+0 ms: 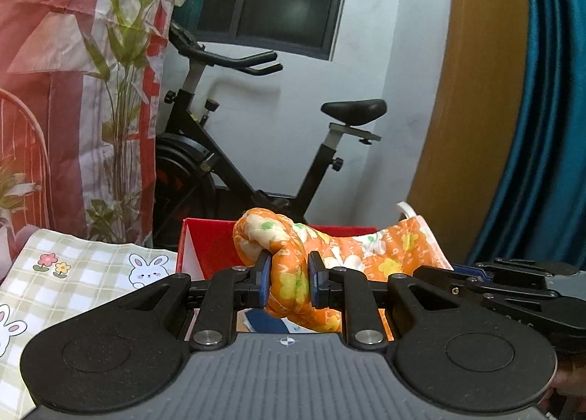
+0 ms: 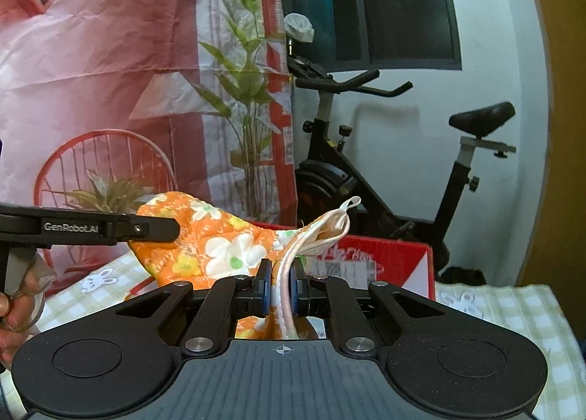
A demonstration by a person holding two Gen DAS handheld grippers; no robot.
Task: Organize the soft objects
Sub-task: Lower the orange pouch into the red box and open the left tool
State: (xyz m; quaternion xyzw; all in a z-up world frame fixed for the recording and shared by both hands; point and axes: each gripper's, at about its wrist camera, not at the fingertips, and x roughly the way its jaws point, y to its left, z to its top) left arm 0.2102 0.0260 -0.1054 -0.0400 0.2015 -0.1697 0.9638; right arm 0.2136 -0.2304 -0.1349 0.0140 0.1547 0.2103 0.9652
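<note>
Two claws share one quilted orange oven mitt with white and yellow flowers [image 1: 293,273]. From the left wrist, the left gripper [image 1: 290,282] is clamped on the mitt's bunched thumb end, blue pads pressing both sides; beyond it stands an open red cardboard box [image 1: 208,248], and the right gripper [image 1: 512,284] lies to its right. From the right wrist, the right gripper [image 2: 281,284] pinches the mitt's white-trimmed cuff [image 2: 285,295], the mitt stretching leftward toward the left gripper's black arm [image 2: 110,227], held by a hand [image 2: 18,306].
</note>
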